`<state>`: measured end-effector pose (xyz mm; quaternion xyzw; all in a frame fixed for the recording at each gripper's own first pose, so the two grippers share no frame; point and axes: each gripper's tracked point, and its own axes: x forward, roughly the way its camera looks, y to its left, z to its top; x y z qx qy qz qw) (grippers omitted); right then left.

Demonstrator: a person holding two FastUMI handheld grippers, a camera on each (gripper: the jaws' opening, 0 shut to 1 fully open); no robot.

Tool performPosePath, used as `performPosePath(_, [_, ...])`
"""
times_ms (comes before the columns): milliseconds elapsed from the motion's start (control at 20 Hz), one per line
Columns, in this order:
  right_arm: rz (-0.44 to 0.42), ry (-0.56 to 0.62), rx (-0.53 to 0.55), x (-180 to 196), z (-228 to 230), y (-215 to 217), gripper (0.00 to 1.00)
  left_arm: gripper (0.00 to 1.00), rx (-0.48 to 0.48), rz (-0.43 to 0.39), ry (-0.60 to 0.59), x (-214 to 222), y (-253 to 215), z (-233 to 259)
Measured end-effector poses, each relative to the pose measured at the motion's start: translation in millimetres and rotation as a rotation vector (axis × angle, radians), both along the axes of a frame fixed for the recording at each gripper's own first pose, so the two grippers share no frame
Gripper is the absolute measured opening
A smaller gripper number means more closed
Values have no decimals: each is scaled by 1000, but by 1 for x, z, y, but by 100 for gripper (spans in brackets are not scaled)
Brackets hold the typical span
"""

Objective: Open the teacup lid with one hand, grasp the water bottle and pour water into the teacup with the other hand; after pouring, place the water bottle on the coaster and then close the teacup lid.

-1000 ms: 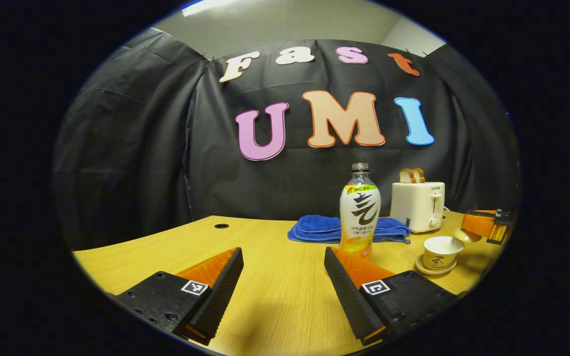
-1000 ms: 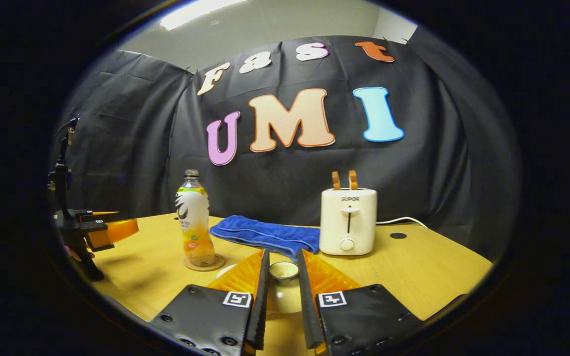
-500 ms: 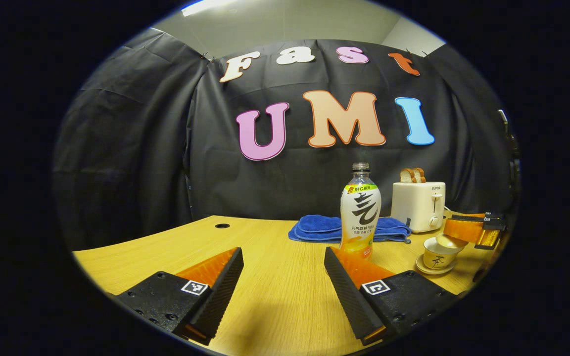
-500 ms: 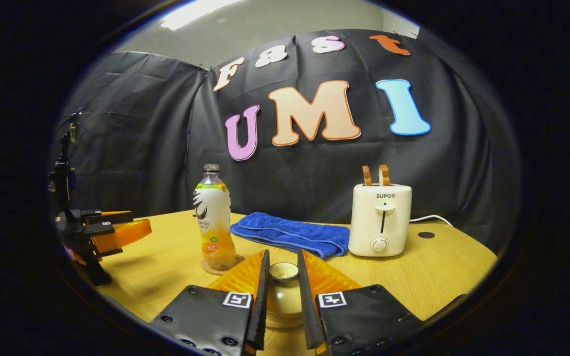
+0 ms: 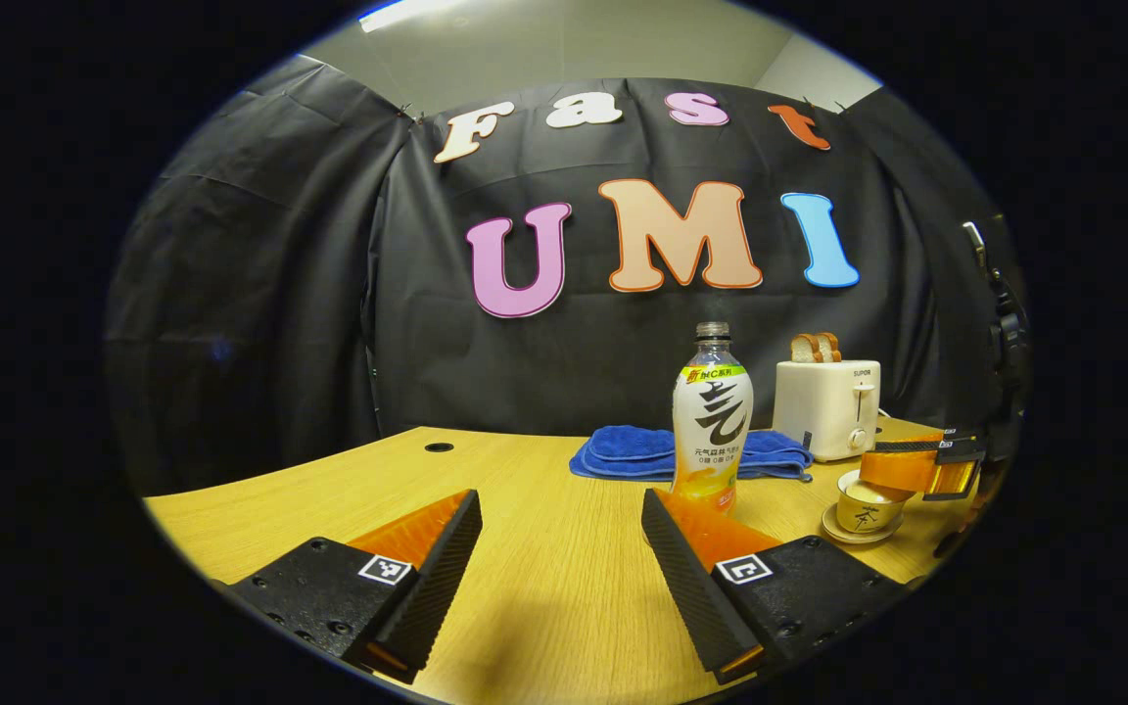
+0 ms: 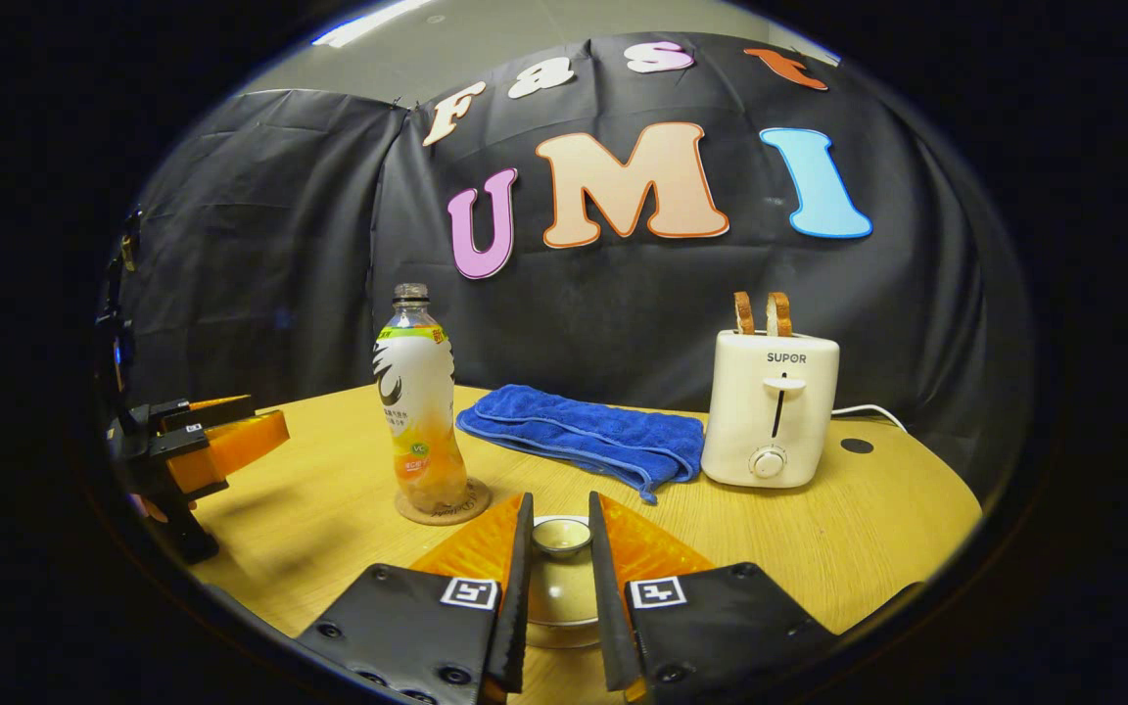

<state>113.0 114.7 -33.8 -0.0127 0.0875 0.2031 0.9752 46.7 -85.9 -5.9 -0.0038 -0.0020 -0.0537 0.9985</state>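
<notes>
Lid (image 6: pixel 562 537) pinched by right gripper (image 6: pixel 560 597), just over teacup (image 5: pixel 862 510) | left gripper (image 5: pixel 560 548) open, empty | water bottle (image 6: pixel 419 403) farther back on coaster (image 6: pixel 442 506) | risk: off-centre lowering could chip rim, tip cup

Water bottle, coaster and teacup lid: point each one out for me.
water bottle (image 6: pixel 414 392), right gripper view, on its label.
coaster (image 6: pixel 471 507), right gripper view, on its rim beside the bottle's base.
teacup lid (image 6: pixel 562 536), right gripper view, on its knob.
</notes>
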Motion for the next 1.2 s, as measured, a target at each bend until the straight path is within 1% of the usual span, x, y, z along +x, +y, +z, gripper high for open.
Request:
performPosePath(50, [-4,3,1,1,0,-1,34,96,0,0,0,0,0,0])
performPosePath(150, [-4,5,3,0,0,-1,42,96,0,0,0,0,0,0])
performPosePath(200, [-4,6,3,0,-1,-1,41,96,0,0,0,0,0,0])
performPosePath(350, [-3,-4,4,0,2,0,64,96,0,-1,0,0,0,0])
performPosePath(500, [-22,-37,21,-3,7,-6,87,96,0,-3,-1,0,0,0])
performPosePath(550, [-28,-60,29,-4,11,-8,100,96,0,-4,-1,0,0,0])
performPosePath(600, [-38,-82,42,-6,16,-11,93,96,1,-4,-1,0,-1,0])
performPosePath(650, [-50,-103,53,-8,20,-14,98,96,0,-4,-1,0,-1,0])
performPosePath(700, [-65,-124,59,-10,22,-17,98,96,0,-4,-1,0,-1,-1])
performPosePath(750, [-79,-144,62,-12,24,-21,94,96,0,-4,-1,0,-1,0])
performPosePath(850, [-92,-147,61,-18,24,-25,94,96,1,-4,-1,0,-1,0])
performPosePath(900, [-99,-154,61,-22,26,-27,94,96,0,-4,-1,0,-1,0])
performPosePath(950, [-113,-152,61,-25,27,-33,100,96,1,-4,-1,0,-1,0])
performPosePath(1000, [-129,-159,59,-29,27,-38,94,96,1,-4,-1,0,-1,0])
performPosePath(1050, [-149,-158,57,-34,27,-45,94,96,1,-4,-1,0,-1,0])
performPosePath(1200, [-199,-164,53,-51,29,-60,100,96,2,-8,-2,0,-2,0])
